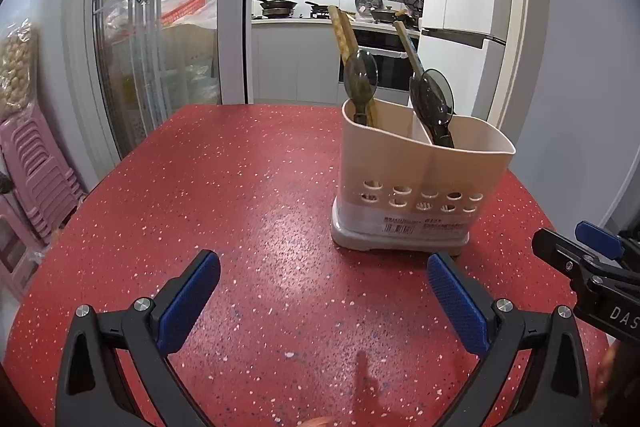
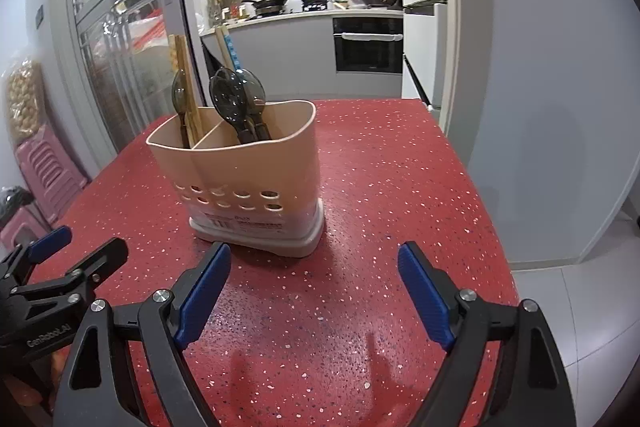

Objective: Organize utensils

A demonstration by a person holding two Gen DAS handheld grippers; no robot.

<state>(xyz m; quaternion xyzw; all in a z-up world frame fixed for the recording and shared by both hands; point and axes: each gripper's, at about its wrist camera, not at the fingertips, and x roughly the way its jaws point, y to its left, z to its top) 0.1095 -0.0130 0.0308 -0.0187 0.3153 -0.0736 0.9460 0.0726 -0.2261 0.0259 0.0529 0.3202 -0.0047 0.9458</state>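
Note:
A beige two-compartment utensil holder (image 1: 420,171) stands on the red speckled table (image 1: 240,195); it also shows in the right wrist view (image 2: 248,175). Its left compartment holds one dark translucent spoon (image 1: 361,77) and wooden chopsticks (image 1: 343,31). Its right compartment holds dark spoons (image 1: 432,99) and a chopstick (image 1: 406,45). My left gripper (image 1: 322,271) is open and empty, low over the table in front of the holder. My right gripper (image 2: 314,263) is open and empty, just in front of the holder; it also shows at the right edge of the left wrist view (image 1: 576,239).
The table's right edge (image 2: 480,195) drops to a grey floor. Stacked pink stools (image 1: 36,167) stand left of the table. A glass sliding door (image 1: 160,39) and a kitchen lie beyond the far edge.

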